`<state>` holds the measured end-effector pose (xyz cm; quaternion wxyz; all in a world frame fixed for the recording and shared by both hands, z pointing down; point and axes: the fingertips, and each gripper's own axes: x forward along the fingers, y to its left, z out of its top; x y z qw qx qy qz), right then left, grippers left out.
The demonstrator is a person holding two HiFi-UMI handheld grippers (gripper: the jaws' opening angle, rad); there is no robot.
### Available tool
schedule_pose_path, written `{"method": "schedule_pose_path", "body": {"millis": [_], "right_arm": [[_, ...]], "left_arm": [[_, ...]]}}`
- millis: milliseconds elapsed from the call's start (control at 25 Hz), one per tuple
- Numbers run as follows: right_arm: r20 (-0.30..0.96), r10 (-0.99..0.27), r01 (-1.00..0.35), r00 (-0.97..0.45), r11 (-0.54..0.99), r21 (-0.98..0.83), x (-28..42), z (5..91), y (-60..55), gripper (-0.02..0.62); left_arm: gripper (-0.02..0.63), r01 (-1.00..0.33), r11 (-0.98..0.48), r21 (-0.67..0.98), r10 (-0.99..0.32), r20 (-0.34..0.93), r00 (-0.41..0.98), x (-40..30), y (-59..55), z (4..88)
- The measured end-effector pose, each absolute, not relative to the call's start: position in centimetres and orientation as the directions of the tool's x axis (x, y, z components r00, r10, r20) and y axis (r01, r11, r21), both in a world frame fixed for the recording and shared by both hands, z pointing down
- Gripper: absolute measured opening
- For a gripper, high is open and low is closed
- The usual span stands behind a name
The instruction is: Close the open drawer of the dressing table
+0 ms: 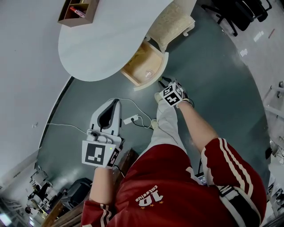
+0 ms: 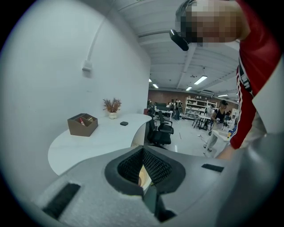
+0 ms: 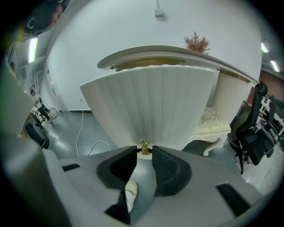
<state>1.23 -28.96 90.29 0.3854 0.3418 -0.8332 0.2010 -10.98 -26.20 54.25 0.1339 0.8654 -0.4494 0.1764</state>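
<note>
Read the right tool (image 3: 144, 150) in its own view as closed on the small gold knob (image 3: 144, 146), jaw tips pinching it at the bottom middle of the ribbed white front of the drawer (image 3: 151, 106). Could not make out that knob in the head view, where the right tool (image 1: 162, 83) covered it. Saw there instead the drawer (image 1: 143, 65) pulled out from under the rim of the table (image 1: 106, 44), wooden inside exposed, just above frame centre.

Found the left tool (image 2: 143, 150) shut on nothing, tips together. Placed that same tool (image 1: 116, 103) at lower left in the head view, well apart from the drawer.

From the left tool view, got only the table top (image 2: 88, 146), a brown box (image 2: 82, 124) and a dried plant (image 2: 112, 106), with the drawer lost behind the tool's own body. Noted the box (image 1: 76, 12) cut off by the head view's upper edge, and a cream stool (image 3: 213, 120) partly hidden behind the drawer front.
</note>
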Motion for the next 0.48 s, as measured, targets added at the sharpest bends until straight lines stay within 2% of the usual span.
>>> {"method": "schedule_pose_path", "body": {"millis": [480], "right_arm": [[0.736,-0.405,-0.666,-0.543,0.741,-0.083,-2.3,90.1,-33.6,0.11]], "left_arm": [[0.005,-0.871,-0.489,0.045,-0.789,0.403,0.464,-13.5,-28.7,51.8]]}}
